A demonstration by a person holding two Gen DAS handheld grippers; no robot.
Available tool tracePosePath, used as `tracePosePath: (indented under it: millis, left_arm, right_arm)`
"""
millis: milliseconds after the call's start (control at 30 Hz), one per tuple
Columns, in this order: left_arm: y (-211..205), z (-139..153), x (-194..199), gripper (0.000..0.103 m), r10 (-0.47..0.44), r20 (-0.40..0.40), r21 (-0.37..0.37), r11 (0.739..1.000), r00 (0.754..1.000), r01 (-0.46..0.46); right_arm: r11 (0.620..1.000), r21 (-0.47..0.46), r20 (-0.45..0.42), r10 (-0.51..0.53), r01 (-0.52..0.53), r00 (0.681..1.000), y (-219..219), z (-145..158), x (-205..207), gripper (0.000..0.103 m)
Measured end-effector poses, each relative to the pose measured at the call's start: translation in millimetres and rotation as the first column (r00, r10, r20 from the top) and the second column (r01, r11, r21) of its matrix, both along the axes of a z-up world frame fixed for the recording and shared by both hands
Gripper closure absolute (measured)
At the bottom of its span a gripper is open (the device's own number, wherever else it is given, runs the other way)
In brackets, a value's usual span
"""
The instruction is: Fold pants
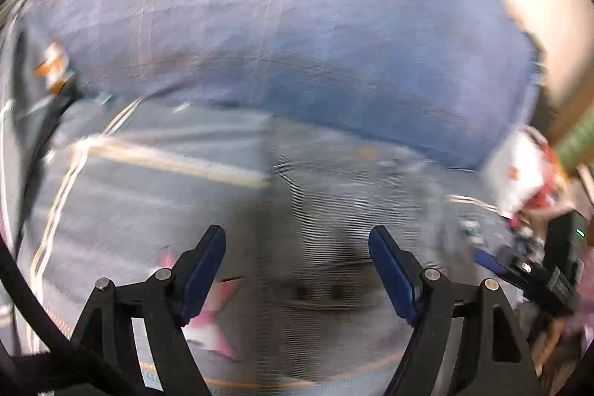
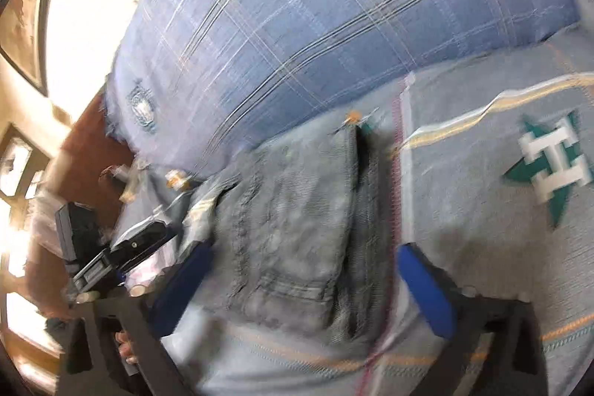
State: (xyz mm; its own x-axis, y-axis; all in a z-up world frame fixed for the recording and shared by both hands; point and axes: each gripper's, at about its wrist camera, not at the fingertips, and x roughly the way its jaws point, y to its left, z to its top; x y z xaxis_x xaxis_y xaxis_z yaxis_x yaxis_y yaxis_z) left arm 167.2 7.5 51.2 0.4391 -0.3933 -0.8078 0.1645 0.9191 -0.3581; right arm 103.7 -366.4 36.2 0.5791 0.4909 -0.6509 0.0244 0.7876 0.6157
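Observation:
The grey denim pants (image 2: 297, 229) lie in a folded bundle on a pale grey-blue bedcover (image 2: 482, 195). My right gripper (image 2: 302, 270) hangs over them with its blue pads (image 2: 427, 288) spread wide on either side of the bundle, not pressing it. The left wrist view is badly blurred. In it my left gripper (image 1: 297, 251) stands open above grey cloth (image 1: 334, 240) that looks like the pants, with nothing between its fingers. Each gripper's black body shows at the edge of the other's view, the right gripper (image 1: 538, 270) and the left gripper (image 2: 122, 247).
A large blue checked pillow or blanket (image 2: 315, 25) lies just behind the pants. The bedcover carries yellow stripes, a teal and white emblem (image 2: 553, 166) and a pink star (image 1: 211, 321). Small clutter (image 1: 527, 173) sits at the bed's edge, with wooden furniture (image 2: 92, 154) behind.

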Motion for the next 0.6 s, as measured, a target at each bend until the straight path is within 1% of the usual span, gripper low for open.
tracePosePath:
  millis: [33,67,100,167,200,233,267,333,367,400,433,533,600]
  left_arm:
    - [2.6,-6.8,3.0,0.023,0.009,-0.035,-0.022,1.000,0.999,-0.010]
    - [3.4,-15.7,7.2,0.023,0.000,-0.081,-0.063,0.998,0.997,-0.005]
    - [3.6,-22.6,9.2,0.023,-0.013,-0.117,-0.100,0.995,0.993,0.001]
    - [3.0,-32.8,11.2,0.023,-0.023,-0.159,-0.143,0.990,0.987,0.000]
    - [-1.4,-36.7,11.2,0.024,-0.027,-0.170,-0.154,0.988,0.985,0.000]
    - [-1.7,-41.5,12.0,0.024,-0.027,-0.183,-0.159,0.987,0.983,-0.003]
    - [-2.8,-42.3,10.8,0.024,-0.019,-0.191,-0.166,0.986,0.981,-0.013]
    - [-0.5,-42.4,10.8,0.032,0.003,-0.202,-0.192,0.981,0.979,-0.043]
    - [1.2,-42.3,8.6,0.033,0.013,-0.206,-0.205,0.977,0.979,-0.057]
    - [0.7,-42.2,7.8,0.033,0.019,-0.208,-0.207,0.976,0.978,-0.063]
    - [-0.4,-42.4,6.9,0.033,0.023,-0.207,-0.199,0.978,0.978,-0.065]
    - [-3.0,-50.5,7.2,0.033,0.028,-0.209,-0.176,0.982,0.977,-0.066]
    - [-7.7,-58.8,11.3,0.033,0.034,-0.218,-0.177,0.981,0.975,-0.073]
  right_arm:
    - [1.000,-0.028,-0.016,0.004,-0.005,1.000,1.6,-3.1,4.6,0.000]
    - [0.999,-0.051,-0.043,0.002,-0.004,0.999,3.8,-8.4,8.3,0.000]
    - [0.998,-0.055,-0.072,-0.009,0.005,0.997,3.0,-16.3,14.1,0.001]
    - [1.000,0.013,-0.113,-0.011,0.012,0.994,1.7,-31.5,22.2,0.005]
    - [1.000,0.030,-0.128,0.001,0.003,0.992,6.3,-38.1,27.0,0.013]
    - [1.000,0.026,-0.142,0.002,0.002,0.990,6.7,-41.1,28.7,0.022]
    - [1.000,0.013,-0.161,-0.003,0.005,0.987,9.7,-43.9,30.5,0.026]
    - [0.999,0.034,-0.198,0.007,0.000,0.980,12.0,-52.4,34.9,0.036]
    - [0.999,0.047,-0.200,0.005,0.004,0.980,12.6,-55.2,36.2,0.038]
    - [0.999,0.041,-0.198,-0.001,0.009,0.980,13.0,-55.0,35.8,0.041]
    - [1.000,0.021,-0.197,-0.001,0.005,0.980,15.2,-54.6,38.0,0.043]
    - [1.000,-0.002,-0.194,-0.007,0.007,0.981,19.7,-56.5,42.6,0.043]
    - [1.000,-0.022,-0.188,-0.011,0.007,0.982,25.7,-57.4,48.3,0.043]
